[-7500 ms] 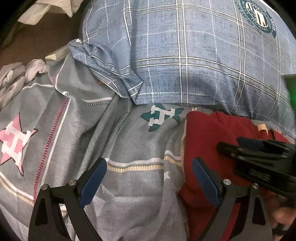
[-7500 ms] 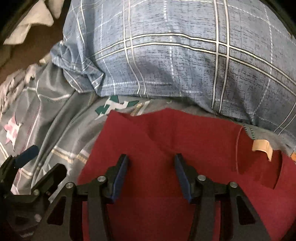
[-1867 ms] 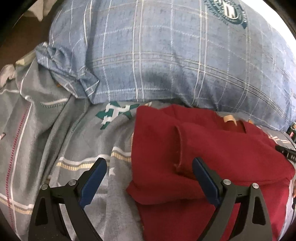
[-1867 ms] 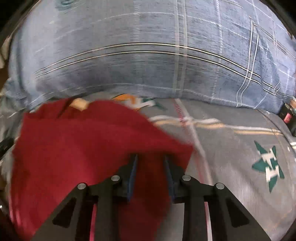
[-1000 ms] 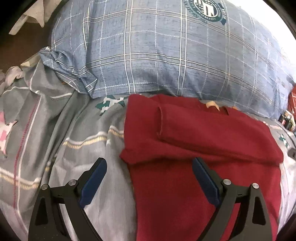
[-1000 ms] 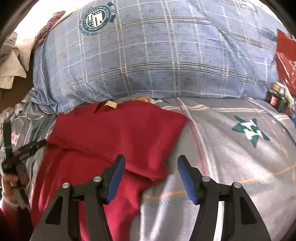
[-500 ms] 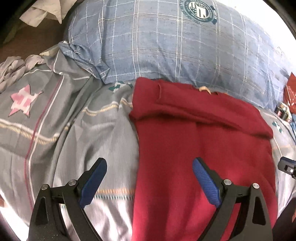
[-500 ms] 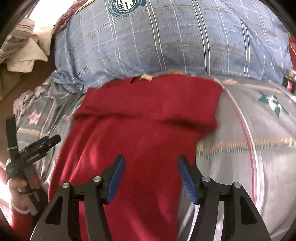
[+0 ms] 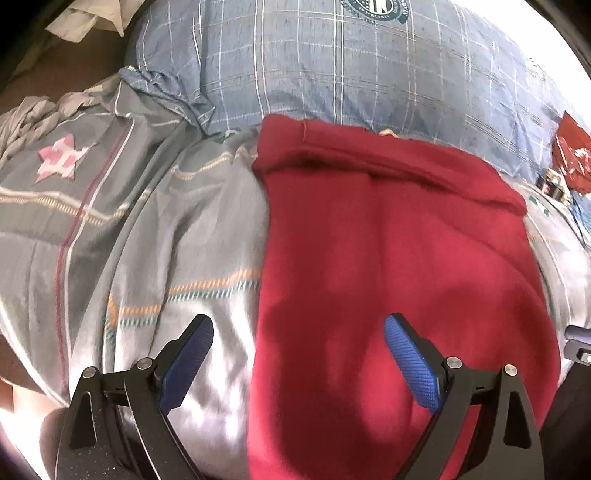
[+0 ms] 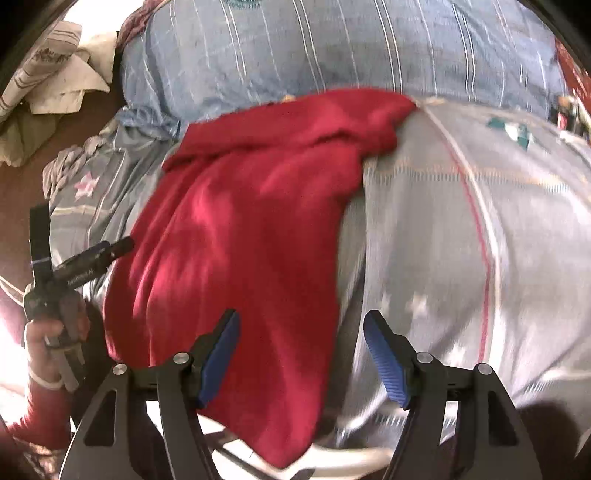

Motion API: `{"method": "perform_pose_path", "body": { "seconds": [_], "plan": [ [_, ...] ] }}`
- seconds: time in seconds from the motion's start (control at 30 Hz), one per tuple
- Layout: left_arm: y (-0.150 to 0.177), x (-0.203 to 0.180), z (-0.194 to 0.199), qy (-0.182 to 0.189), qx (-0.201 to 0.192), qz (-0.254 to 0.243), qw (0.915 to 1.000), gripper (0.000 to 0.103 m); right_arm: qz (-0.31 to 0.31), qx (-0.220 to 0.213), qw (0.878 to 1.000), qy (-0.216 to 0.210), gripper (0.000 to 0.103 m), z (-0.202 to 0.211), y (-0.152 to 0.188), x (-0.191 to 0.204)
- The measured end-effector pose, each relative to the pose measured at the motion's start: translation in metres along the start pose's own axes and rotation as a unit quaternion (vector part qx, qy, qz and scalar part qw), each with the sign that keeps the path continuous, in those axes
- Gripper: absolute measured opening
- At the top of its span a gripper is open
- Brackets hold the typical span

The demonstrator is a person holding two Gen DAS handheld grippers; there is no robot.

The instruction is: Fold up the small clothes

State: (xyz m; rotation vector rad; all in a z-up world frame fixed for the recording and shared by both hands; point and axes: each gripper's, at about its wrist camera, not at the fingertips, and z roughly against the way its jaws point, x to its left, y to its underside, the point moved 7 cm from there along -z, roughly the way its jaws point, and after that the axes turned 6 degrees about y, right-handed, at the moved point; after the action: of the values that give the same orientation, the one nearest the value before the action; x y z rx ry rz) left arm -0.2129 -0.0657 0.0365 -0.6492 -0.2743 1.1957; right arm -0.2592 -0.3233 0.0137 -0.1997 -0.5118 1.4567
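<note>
Both grippers back, "Sentinel AI"-like print (image 10: 79,275) blurred

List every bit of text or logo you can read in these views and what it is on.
Round teal emblem on the blue plaid pillow: ring lettering too small to read.
White lettering on the left hand-held gripper, seen from the right wrist: blurred, unreadable.
Packaging at the right edge: print unreadable.
Nothing else legible.

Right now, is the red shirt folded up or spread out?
Partly folded: the red shirt has its top part doubled over near the pillow; the rest lies spread.
</note>
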Motion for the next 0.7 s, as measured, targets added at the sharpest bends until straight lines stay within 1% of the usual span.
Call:
{"method": "perform_pose_path", "body": {
  "seconds": [0.07, 0.17, 0.33, 0.43, 0.47, 0.5, 0.63, 0.7],
  "plan": [
    [0.008, 0.004, 0.009, 0.009, 0.004, 0.001, 1.0, 0.094, -0.007, 0.014, 1.0, -0.013, 0.071, -0.001, 0.015, 0.002],
    [0.022, 0.015, 0.021, 0.019, 0.012, 0.012, 0.9997, 0.094, -0.011, 0.045, 0.998, -0.029, 0.071, -0.006, 0.038, 0.005],
    [0.042, 0.026, 0.034, 0.026, 0.03, 0.024, 0.9989, 0.094, -0.003, 0.073, 0.997, -0.012, 0.071, -0.012, 0.062, 0.005],
    [0.051, 0.028, 0.031, 0.031, 0.042, 0.033, 0.9981, 0.094, -0.017, 0.088, 0.996, -0.024, 0.071, -0.018, 0.07, 0.006],
    [0.053, 0.027, 0.028, 0.033, 0.048, 0.037, 0.9976, 0.094, -0.016, 0.091, 0.995, -0.024, 0.073, -0.021, 0.072, 0.008],
    [0.055, 0.026, 0.025, 0.035, 0.052, 0.04, 0.9973, 0.093, -0.011, 0.093, 0.995, -0.023, 0.074, -0.022, 0.073, 0.011],
    [0.059, 0.026, 0.018, 0.06, 0.064, 0.065, 0.9941, 0.093, 0.011, 0.099, 0.995, -0.007, 0.073, -0.025, 0.075, 0.02],
    [0.059, 0.028, 0.019, 0.066, 0.064, 0.071, 0.9932, 0.092, 0.016, 0.101, 0.995, -0.019, 0.072, -0.022, 0.075, 0.025]
  ]
}}
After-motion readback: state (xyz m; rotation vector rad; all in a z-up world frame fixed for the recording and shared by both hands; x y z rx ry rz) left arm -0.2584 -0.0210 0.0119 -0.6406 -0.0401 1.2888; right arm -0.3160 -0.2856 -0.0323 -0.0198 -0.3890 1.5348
